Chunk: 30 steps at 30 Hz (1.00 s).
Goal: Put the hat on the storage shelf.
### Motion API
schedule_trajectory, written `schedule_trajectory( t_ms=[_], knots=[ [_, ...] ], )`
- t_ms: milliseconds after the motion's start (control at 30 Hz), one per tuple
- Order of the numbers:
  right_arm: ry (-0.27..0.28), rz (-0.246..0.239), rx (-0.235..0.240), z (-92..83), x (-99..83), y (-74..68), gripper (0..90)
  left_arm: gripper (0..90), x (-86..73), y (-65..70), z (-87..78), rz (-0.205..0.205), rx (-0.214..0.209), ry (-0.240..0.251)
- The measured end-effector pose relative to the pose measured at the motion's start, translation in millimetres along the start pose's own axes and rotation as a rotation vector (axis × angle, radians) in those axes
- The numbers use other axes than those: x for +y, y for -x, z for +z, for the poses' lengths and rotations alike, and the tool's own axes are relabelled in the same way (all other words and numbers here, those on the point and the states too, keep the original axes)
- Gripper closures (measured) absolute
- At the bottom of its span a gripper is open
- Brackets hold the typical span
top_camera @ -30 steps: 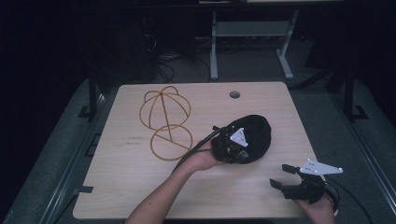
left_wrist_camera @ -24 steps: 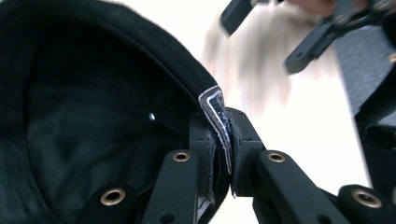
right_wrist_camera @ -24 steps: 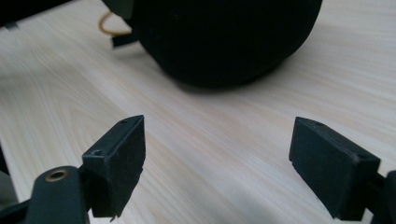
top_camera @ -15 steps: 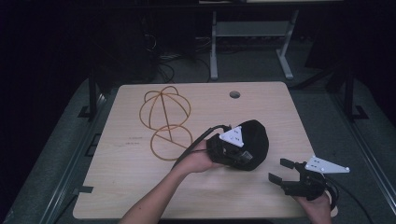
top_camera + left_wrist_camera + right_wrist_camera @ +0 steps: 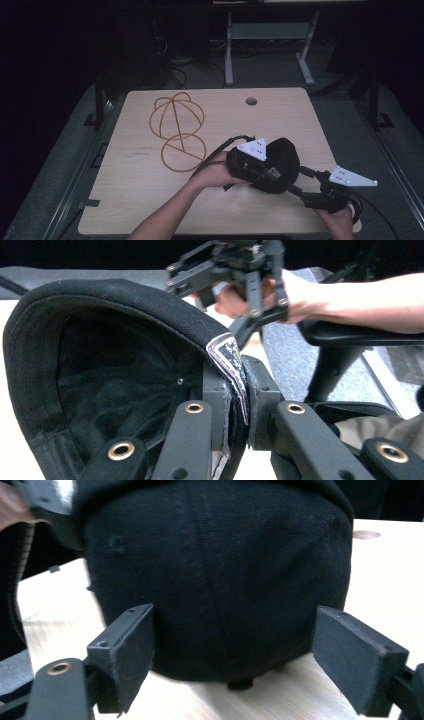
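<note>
A black cap (image 5: 285,162) is held tilted just above the wooden table (image 5: 125,200). My left gripper (image 5: 270,172) is shut on the cap's rim. In the left gripper view the jaws (image 5: 235,390) pinch the rim beside a sewn label, and the cap's hollow inside (image 5: 110,365) faces the camera. My right gripper (image 5: 297,184) stands open at the near right, its jaws pointing left at the cap. In the right gripper view its two pads (image 5: 125,650) flank the cap's crown (image 5: 220,570) without touching it.
An orange wire frame of hoops (image 5: 177,130) lies on the table at the back left. A round cable hole (image 5: 251,101) sits near the far edge. Behind the table stand a white stand's legs (image 5: 229,55) and loose cables on the floor.
My left gripper has lifted the cap and carried it nearer and to the right, up to the right gripper's jaws. The right gripper has hardly moved.
</note>
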State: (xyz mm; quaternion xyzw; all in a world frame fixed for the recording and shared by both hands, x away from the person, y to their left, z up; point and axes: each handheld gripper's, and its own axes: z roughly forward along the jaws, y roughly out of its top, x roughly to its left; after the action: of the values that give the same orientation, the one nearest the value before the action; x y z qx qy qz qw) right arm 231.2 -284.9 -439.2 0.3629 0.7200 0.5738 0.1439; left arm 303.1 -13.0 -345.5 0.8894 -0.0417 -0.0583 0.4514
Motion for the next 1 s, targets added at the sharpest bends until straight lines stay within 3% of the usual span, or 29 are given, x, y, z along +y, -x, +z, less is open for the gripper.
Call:
schedule_trajectory(
  t_ms=[200, 233, 267, 367, 400, 467, 500, 600, 733, 833, 1000],
  knots=[
    [0.002, 0.001, 0.017, -2.6, -1.3, 1.7, 32.6, 82.0, 8.6, 8.4, 4.2, 0.034, -0.025, -0.002],
    [0.007, 0.002, 0.055, -3.0, -1.9, 2.4, 39.8, 81.9, 10.3, 10.3, 4.7, 0.045, -0.029, -0.005],
    [0.007, 0.002, 0.055, -3.0, -1.9, 2.4, 39.8, 81.9, 11.3, 11.6, 5.2, 0.05, -0.031, -0.005],
    [0.017, -0.004, 0.095, -3.8, -2.3, 1.2, 51.8, 81.9, 12.7, 13.4, 5.6, 0.056, -0.032, -0.005],
    [0.022, -0.004, 0.126, -4.7, -2.9, 0.9, 60.7, 81.9, 12.6, 13.5, 5.4, 0.055, -0.034, -0.002],
    [0.023, -0.006, 0.13, -5.1, -3.0, 0.5, 63.8, 82.0, 12.5, 13.5, 5.2, 0.054, -0.037, 0.0],
    [0.029, -0.019, 0.144, -6.3, -3.1, -0.2, 72.2, 82.0, 12.6, 13.4, 4.8, 0.054, -0.041, 0.0],
    [0.011, -0.03, 0.161, -5.3, -3.4, -0.8, 80.7, 82.0, 11.5, 12.7, 4.5, 0.057, -0.04, -0.008],
    [0.001, -0.045, 0.166, -4.7, -3.5, -2.7, 84.3, 81.9, 7.5, 11.4, 2.6, 0.05, -0.039, -0.001],
    [0.011, -0.047, 0.151, -6.8, -2.3, -3.8, 85.4, 80.2, 3.5, 10.0, -2.3, 0.031, -0.012, 0.006],
    [0.024, -0.043, 0.129, -10.3, -1.1, -3.7, 85.8, 65.3, -1.4, 12.7, -10.6, 0.017, 0.052, -0.026]
  ],
)
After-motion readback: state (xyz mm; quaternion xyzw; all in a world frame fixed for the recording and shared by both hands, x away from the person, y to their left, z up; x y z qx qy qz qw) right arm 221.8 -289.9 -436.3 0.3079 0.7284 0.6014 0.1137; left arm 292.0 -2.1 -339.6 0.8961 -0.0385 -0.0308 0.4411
